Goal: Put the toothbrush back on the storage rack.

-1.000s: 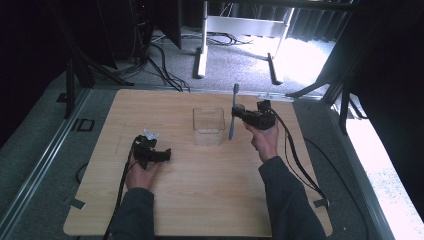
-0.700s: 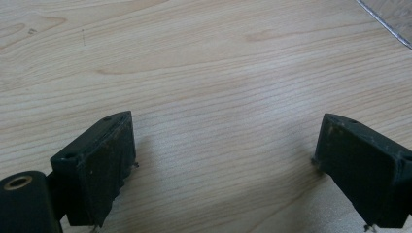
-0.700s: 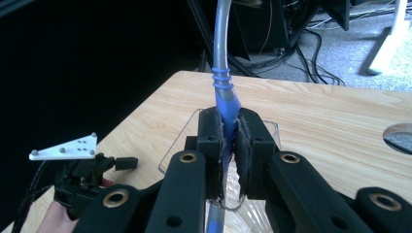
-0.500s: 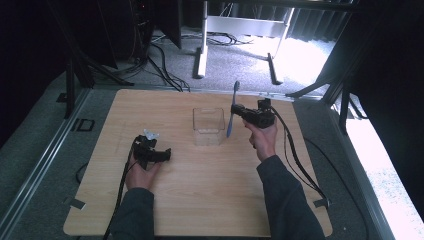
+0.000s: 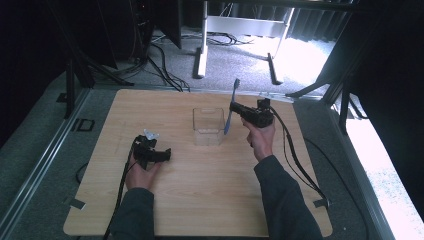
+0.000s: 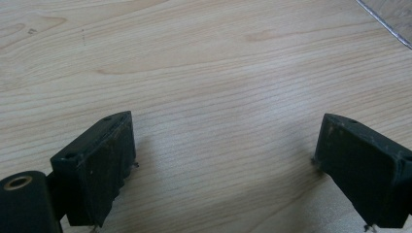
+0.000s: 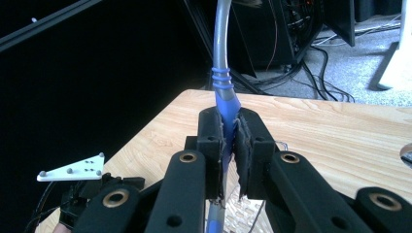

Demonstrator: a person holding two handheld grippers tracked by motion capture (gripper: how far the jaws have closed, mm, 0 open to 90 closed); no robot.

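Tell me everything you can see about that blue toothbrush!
The toothbrush has a blue handle with ridged rings and a pale grey neck, and it looks plastic. It stands nearly upright, head end up, above the wooden table. The right gripper has its jaws shut on the blue handle. It hangs beside the clear box.

left gripper (image 5: pixel 162 155) resting low near tabletop's left edge, jaws gaping; right gripper (image 5: pixel 234 108) raised, clamping toothbrush (image 5: pixel 229 114)
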